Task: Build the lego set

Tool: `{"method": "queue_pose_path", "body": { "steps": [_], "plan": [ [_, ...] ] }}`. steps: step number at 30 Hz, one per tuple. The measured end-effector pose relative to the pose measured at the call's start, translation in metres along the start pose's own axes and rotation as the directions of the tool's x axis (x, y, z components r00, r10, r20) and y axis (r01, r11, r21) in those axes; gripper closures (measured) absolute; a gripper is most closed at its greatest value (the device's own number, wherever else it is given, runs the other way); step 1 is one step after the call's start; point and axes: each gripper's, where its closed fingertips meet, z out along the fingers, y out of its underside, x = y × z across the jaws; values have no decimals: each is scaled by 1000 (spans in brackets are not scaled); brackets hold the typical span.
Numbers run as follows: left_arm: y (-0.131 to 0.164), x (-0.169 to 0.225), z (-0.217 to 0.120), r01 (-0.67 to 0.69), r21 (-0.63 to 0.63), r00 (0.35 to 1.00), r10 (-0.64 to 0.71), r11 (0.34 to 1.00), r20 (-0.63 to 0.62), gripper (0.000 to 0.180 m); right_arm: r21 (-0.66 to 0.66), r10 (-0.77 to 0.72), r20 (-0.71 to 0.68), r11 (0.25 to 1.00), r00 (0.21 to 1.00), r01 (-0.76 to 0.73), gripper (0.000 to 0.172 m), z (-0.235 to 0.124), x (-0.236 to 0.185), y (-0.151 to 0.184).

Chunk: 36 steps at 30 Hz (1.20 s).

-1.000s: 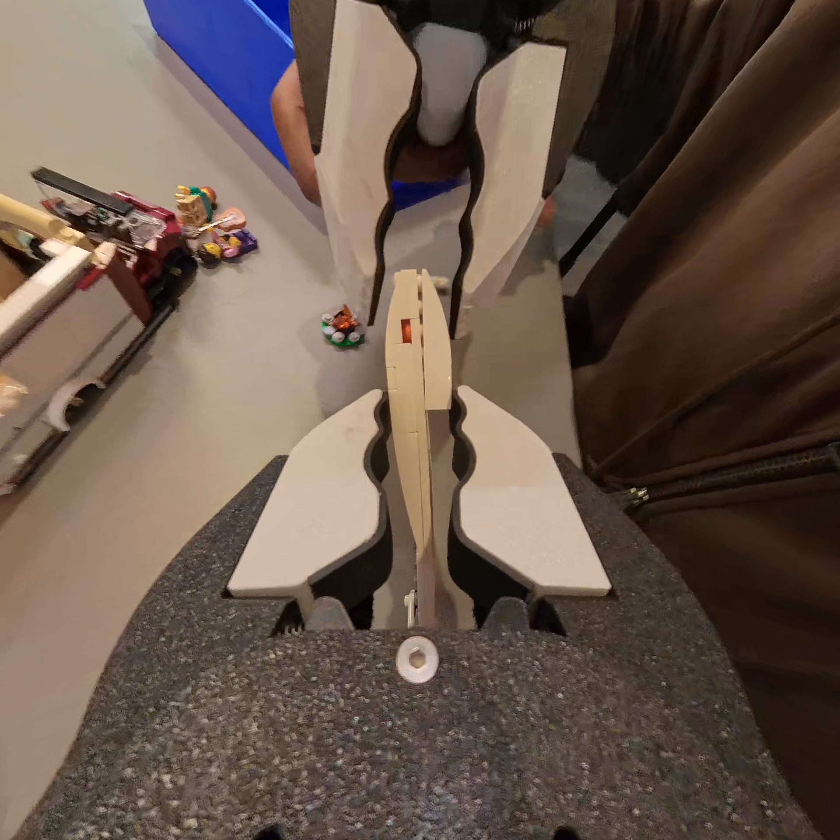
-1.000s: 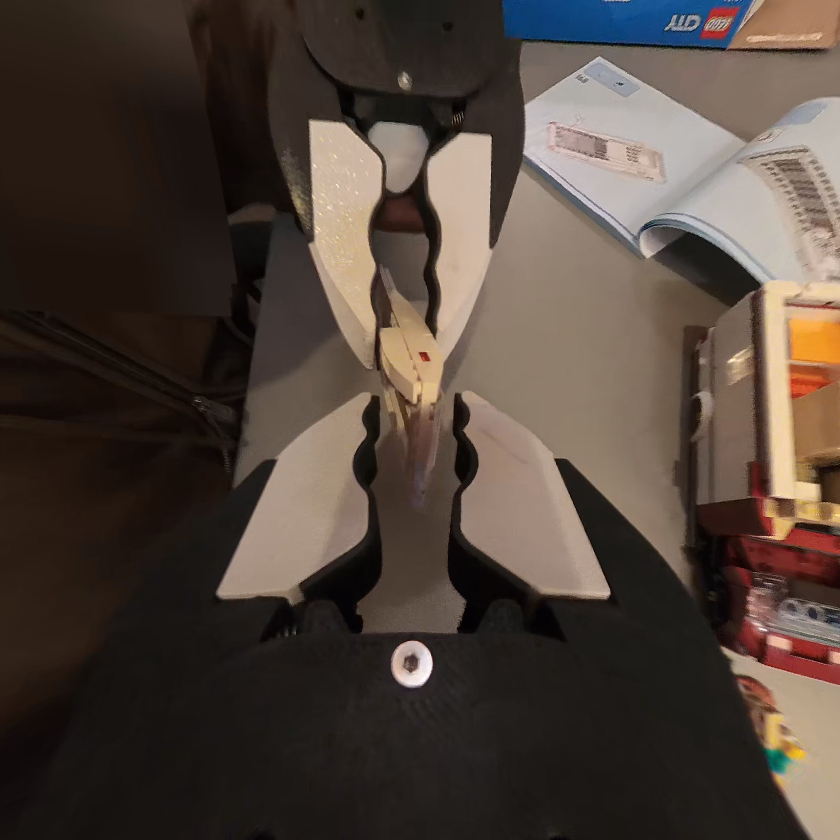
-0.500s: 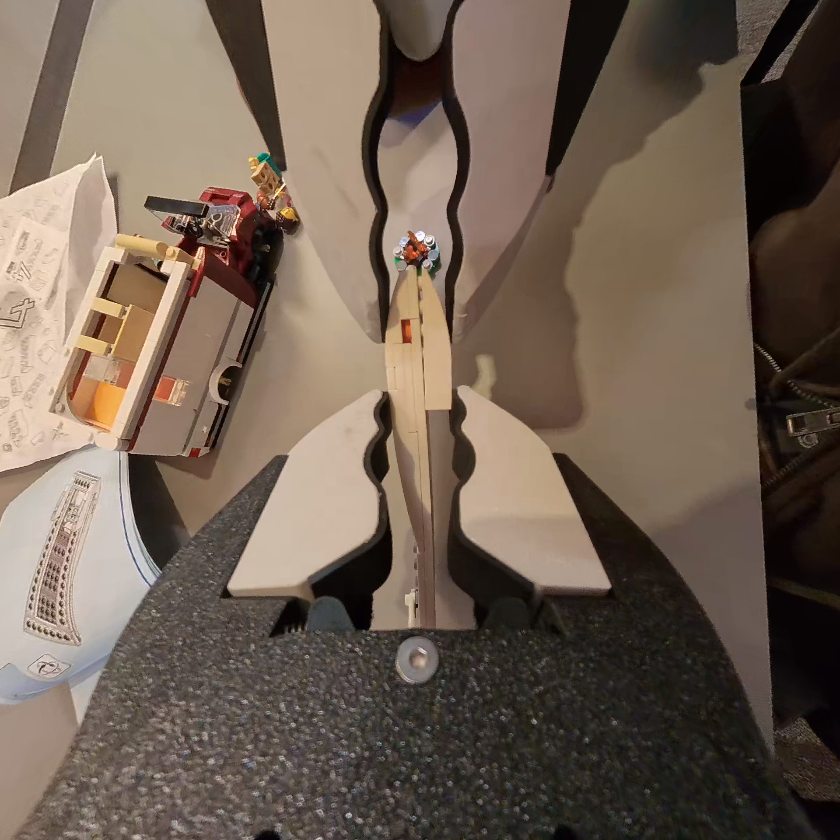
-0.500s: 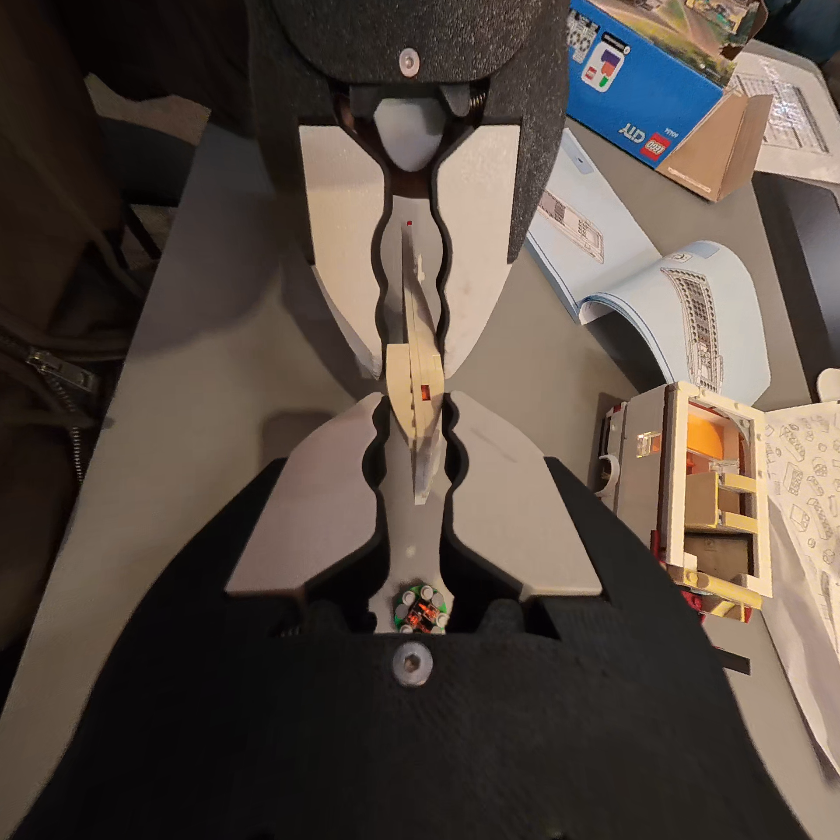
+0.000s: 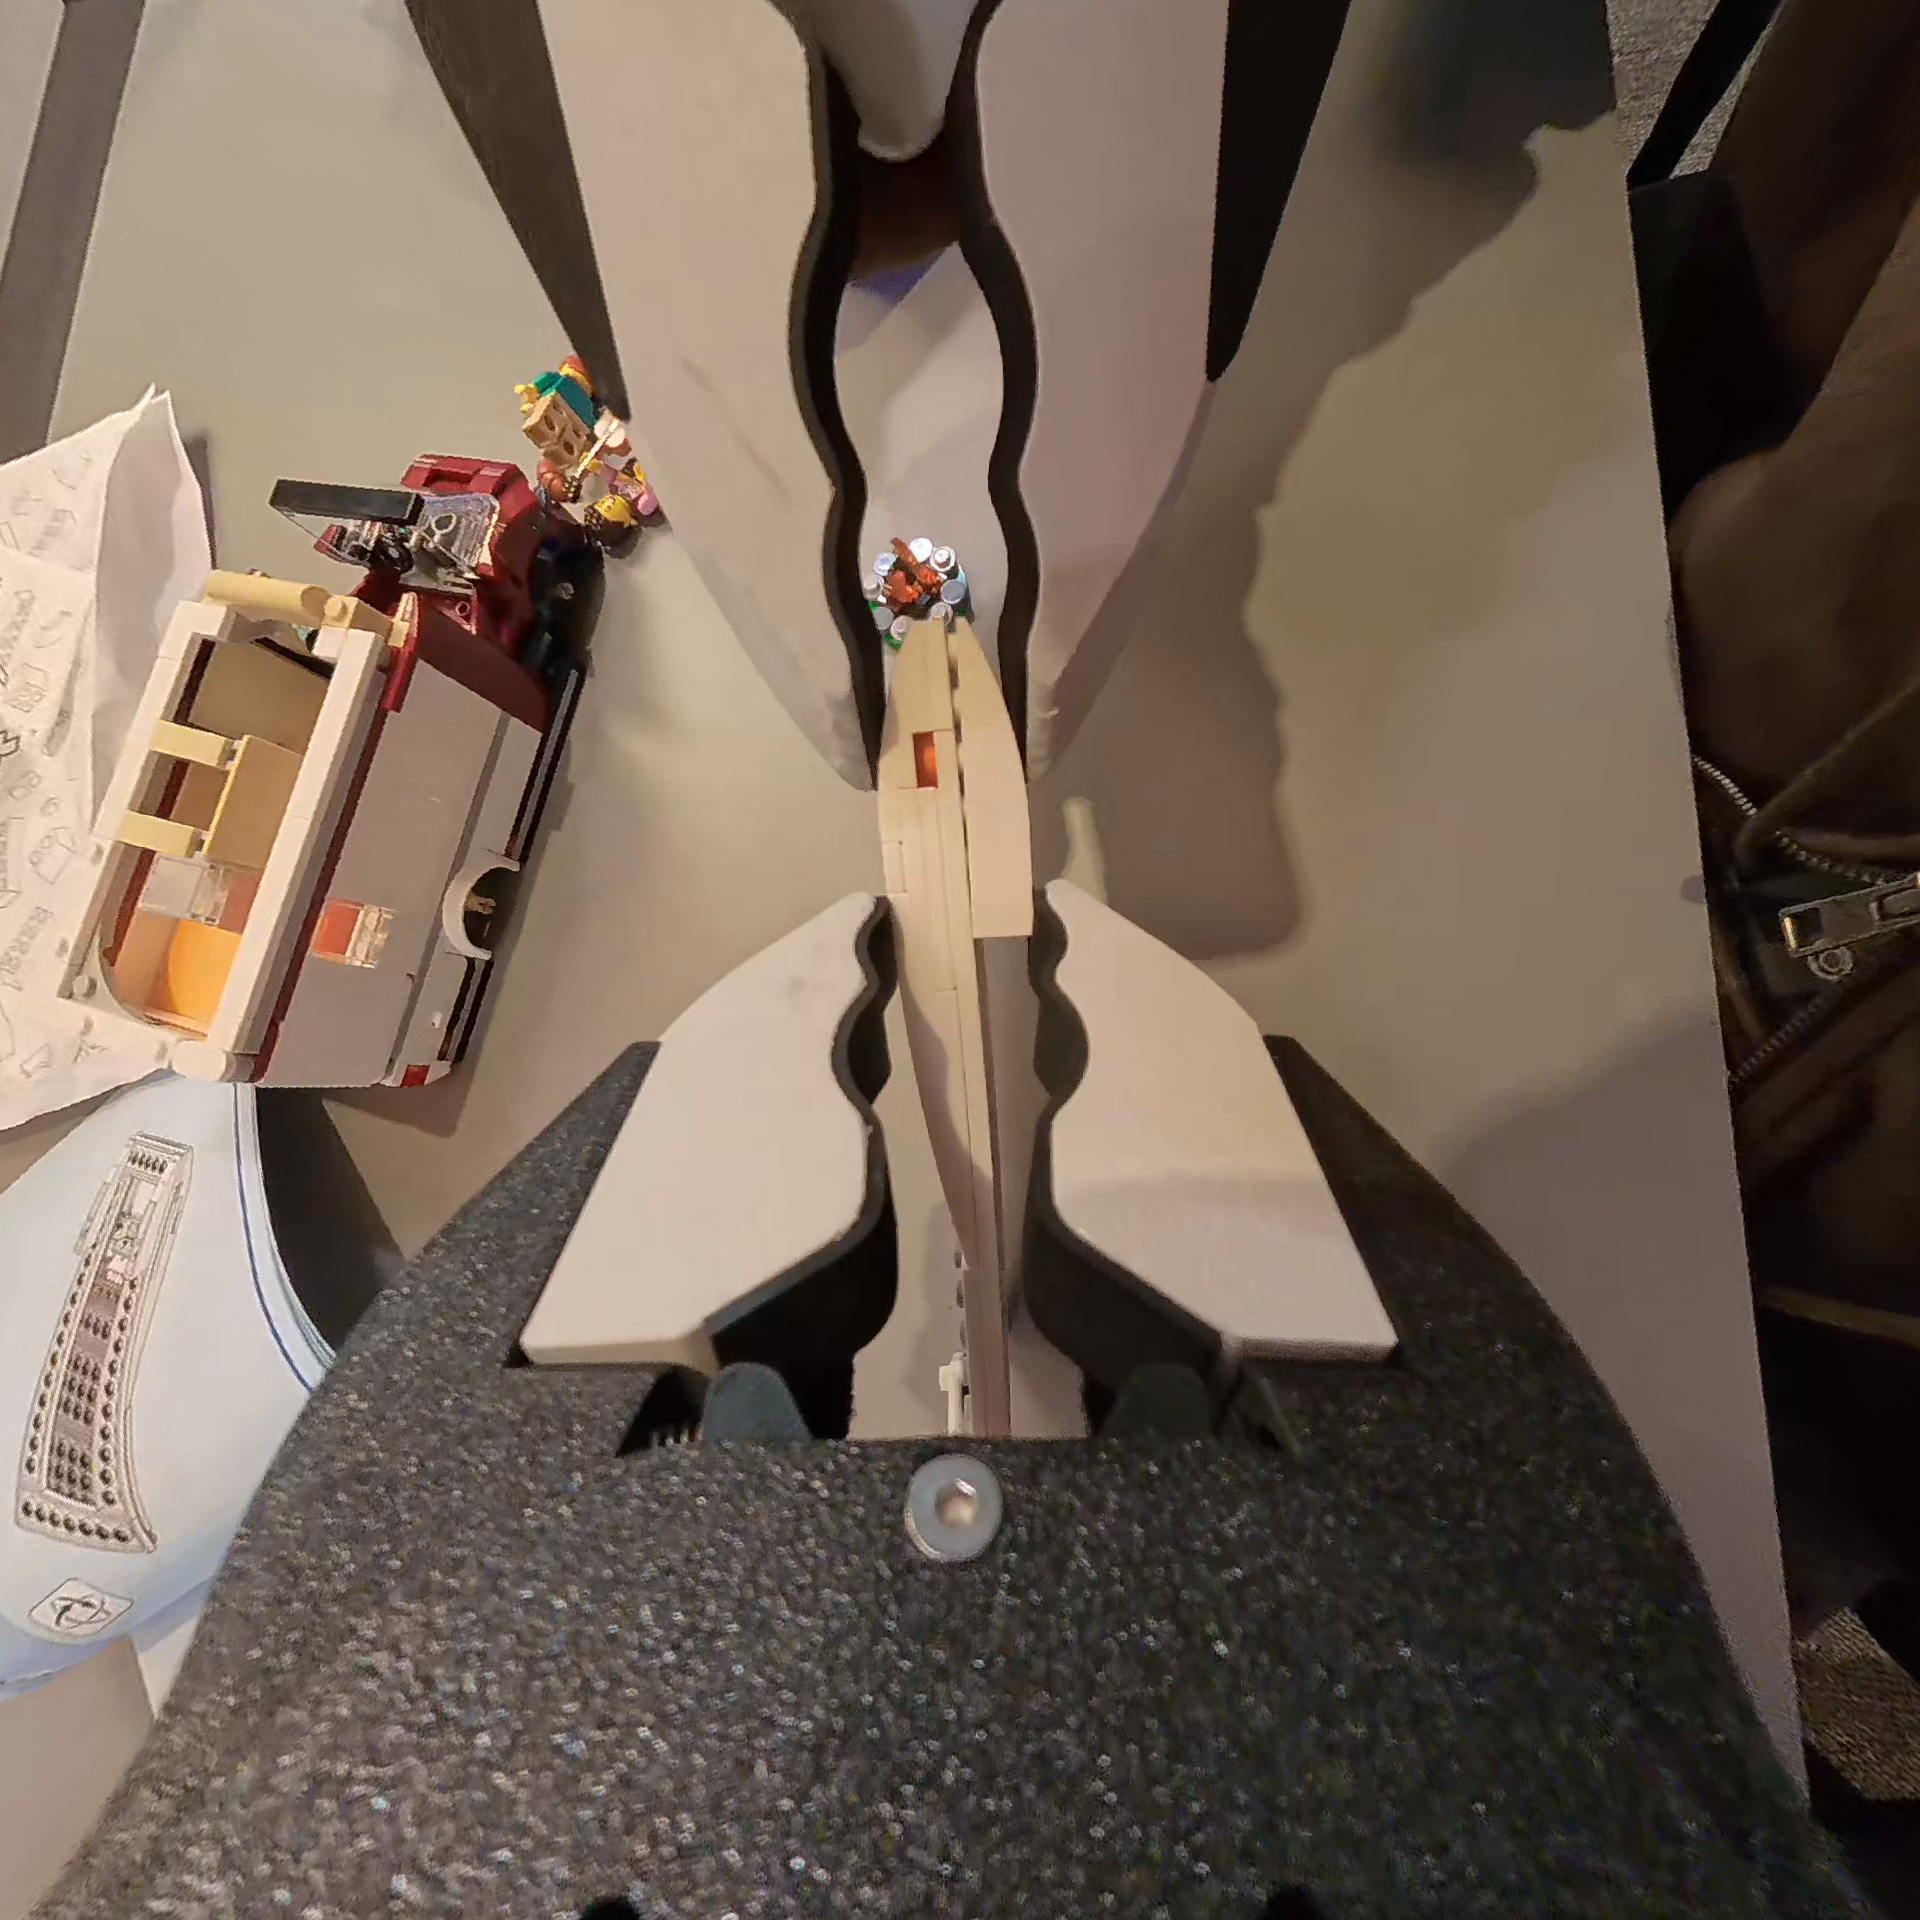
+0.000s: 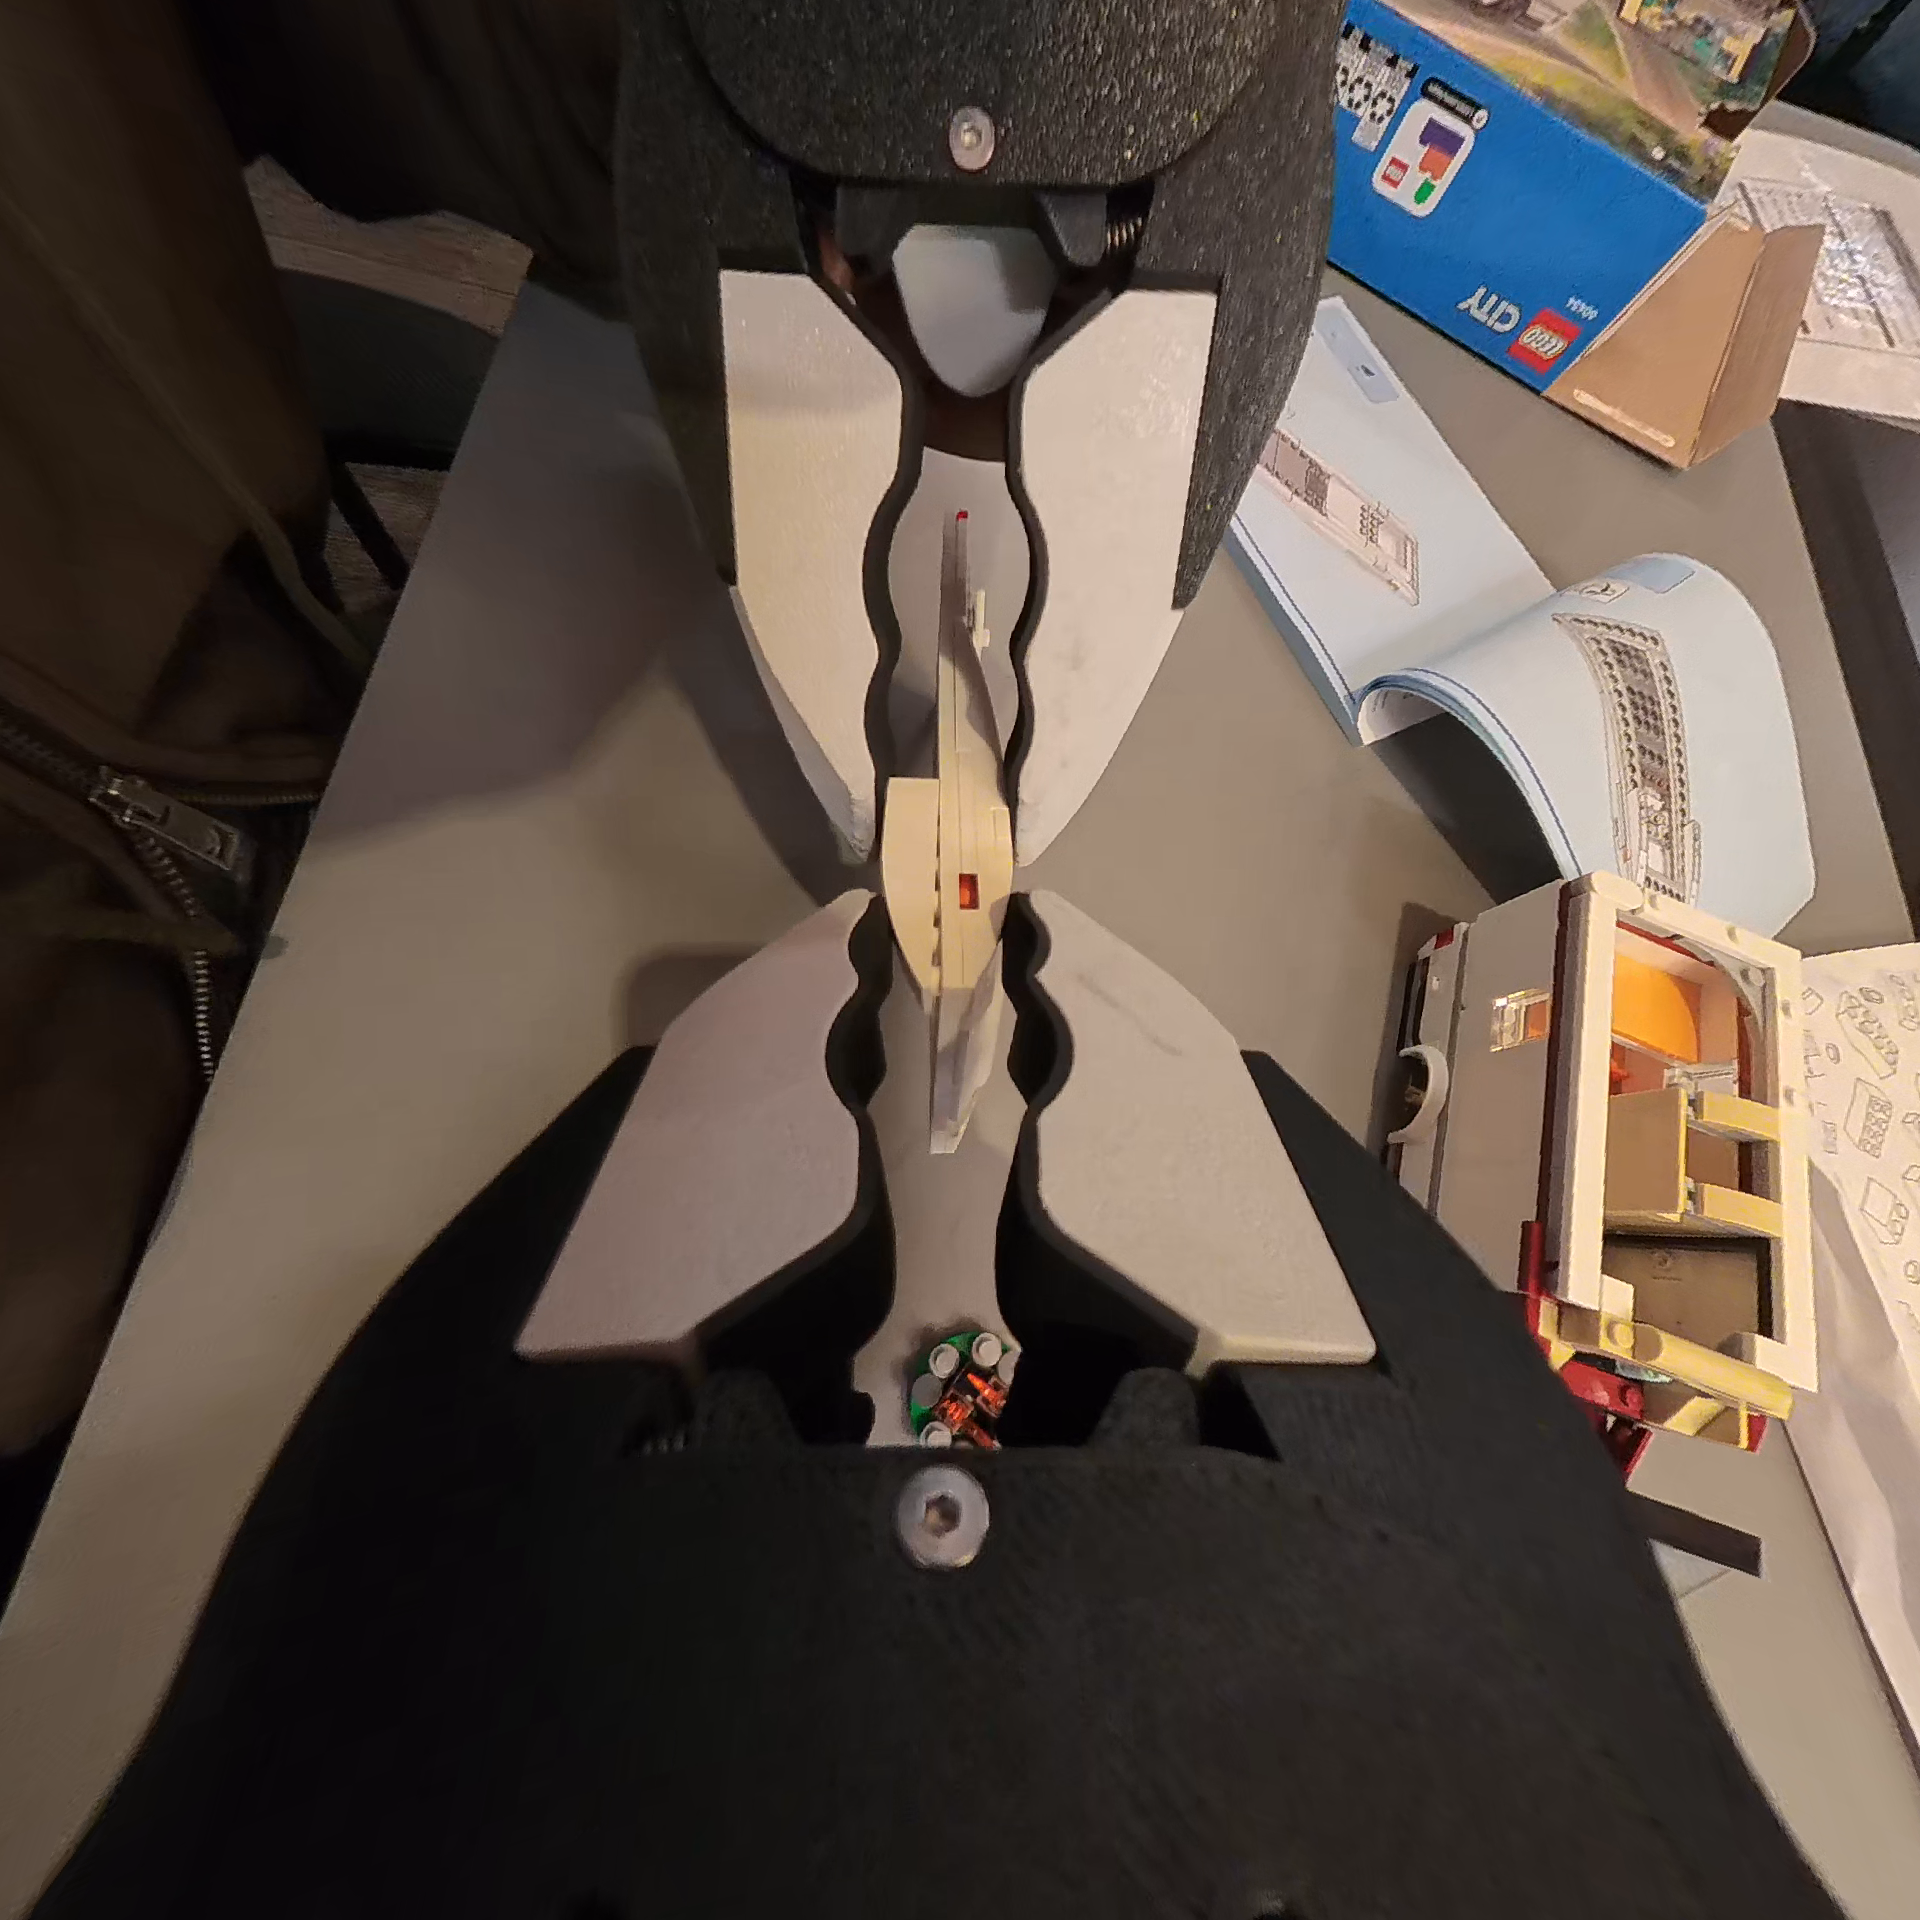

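Both tongs [image 6: 948,904] pinch one cream brick panel [image 6: 940,883] end to end above the grey table [image 6: 468,935].

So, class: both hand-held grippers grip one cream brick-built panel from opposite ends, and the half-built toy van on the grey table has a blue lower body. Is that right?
One detail is wrong: the half-built toy van on the grey table has a dark red lower body, not blue, as the right wrist view shows. Both hand-held grippers do grip the cream brick-built panel.

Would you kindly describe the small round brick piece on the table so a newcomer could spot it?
Start at the grey and dark red brick-built vehicle on the grey table. To its right lies a small green disc, ringed with grey studs around orange pieces, unlike the toy figures nearby.
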Motion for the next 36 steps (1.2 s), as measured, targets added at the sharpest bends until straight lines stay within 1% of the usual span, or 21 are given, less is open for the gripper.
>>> {"method": "queue_pose_path", "body": {
  "steps": [2,7,9,12,16,19,26,28,36],
  "plan": [
    [0,0,1,-2,0,1000,2,1000,-1,156,-8,-1,-6,1000,1000,1,151,1,0,1],
    [-5,-16,-2,17,65,997,-22,998,72,155,55,30,-90,998,996,-25,150,-3,14,-3],
    [-6,-20,-2,29,101,994,-39,994,102,152,71,35,-122,997,992,-27,150,-3,17,-3],
    [-9,-22,0,39,194,991,-64,980,120,151,88,31,-159,996,987,-17,150,-1,19,-2],
    [-7,-22,3,27,270,989,-66,962,136,153,131,65,-156,990,986,-44,150,2,17,2],
    [-6,-22,3,30,273,989,-68,961,130,153,171,85,-157,984,984,-58,150,3,17,1],
    [-3,-25,2,9,207,986,-43,978,159,154,201,48,-200,980,979,-7,153,-4,20,3],
    [-4,-25,1,16,217,987,-50,976,151,154,215,47,-198,977,979,-3,154,-6,20,2],
    [-6,-22,1,-18,186,990,-9,982,142,155,226,24,-174,974,984,17,155,-8,18,1]
  ]
}}
